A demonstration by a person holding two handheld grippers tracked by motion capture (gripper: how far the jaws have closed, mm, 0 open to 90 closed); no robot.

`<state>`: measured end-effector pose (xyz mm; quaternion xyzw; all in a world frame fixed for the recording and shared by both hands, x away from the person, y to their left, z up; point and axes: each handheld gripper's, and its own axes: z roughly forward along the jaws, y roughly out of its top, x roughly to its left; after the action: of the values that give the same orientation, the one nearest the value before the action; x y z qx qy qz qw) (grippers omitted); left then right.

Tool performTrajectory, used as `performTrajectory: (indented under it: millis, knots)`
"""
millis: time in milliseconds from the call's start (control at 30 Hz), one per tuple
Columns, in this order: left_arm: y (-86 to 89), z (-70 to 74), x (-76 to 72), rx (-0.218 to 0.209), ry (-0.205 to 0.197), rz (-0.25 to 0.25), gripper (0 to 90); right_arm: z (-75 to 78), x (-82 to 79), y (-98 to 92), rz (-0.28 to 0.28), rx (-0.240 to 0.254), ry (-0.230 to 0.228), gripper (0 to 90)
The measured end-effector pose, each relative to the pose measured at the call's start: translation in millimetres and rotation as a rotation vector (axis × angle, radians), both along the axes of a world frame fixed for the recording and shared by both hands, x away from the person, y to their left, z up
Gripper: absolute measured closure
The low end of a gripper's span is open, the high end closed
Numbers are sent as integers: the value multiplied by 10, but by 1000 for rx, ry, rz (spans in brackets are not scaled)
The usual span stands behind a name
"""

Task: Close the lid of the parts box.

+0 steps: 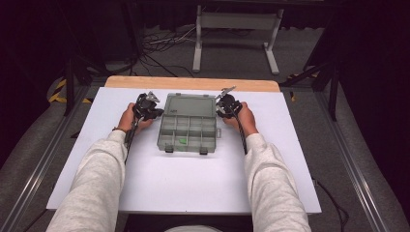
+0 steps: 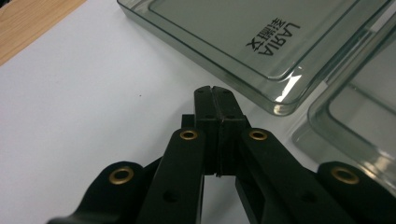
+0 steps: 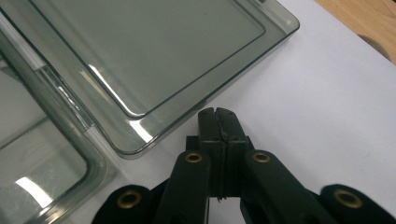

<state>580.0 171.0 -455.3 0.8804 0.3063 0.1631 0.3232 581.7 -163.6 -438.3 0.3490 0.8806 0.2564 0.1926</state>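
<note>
A translucent grey compartment box lies open on the white table, its lid folded flat behind the tray. A small green piece sits in a front compartment. My left gripper rests at the box's left side. Its jaws are shut with nothing between them, just short of the lid's corner. At the right side my right gripper is also shut and empty, its tip close to the lid's other corner. Both grippers are held by hands in light grey sleeves.
A wooden strip runs along the table's far edge. Beyond it stand a white metal frame and cables on the floor. Bare white surface lies in front of the box and at both sides.
</note>
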Motion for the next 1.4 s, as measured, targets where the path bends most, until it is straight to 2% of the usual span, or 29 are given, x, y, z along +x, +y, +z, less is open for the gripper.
performTrajectory:
  millis: [233, 500, 633, 667, 867, 1033, 1200, 1400]
  knots:
    - [-8, -4, 24, -2, -2, 5, 900, -9, 25, -10, 15, 12, 4, 900]
    - [-57, -9, 86, -4, -13, 35, 900, -29, 74, 50, 5, 15, -23, 900]
    - [-97, -8, 132, -1, -20, 61, 900, -45, 107, 64, -6, 41, -36, 900]
    - [-104, -8, 143, 6, -29, 63, 900, -58, 119, 59, -15, 62, -41, 900]
    - [-122, -14, 199, -12, -43, 87, 900, -86, 147, 62, -35, 96, -66, 900]
    - [-138, 32, 243, -37, -62, 112, 900, -94, 162, 76, -41, 117, -85, 900]
    - [-159, 72, 256, -45, -84, 132, 900, -45, 171, 62, -55, 137, -118, 900]
    - [-172, 194, 274, -68, -107, 157, 900, 30, 161, 58, -66, 148, -150, 900]
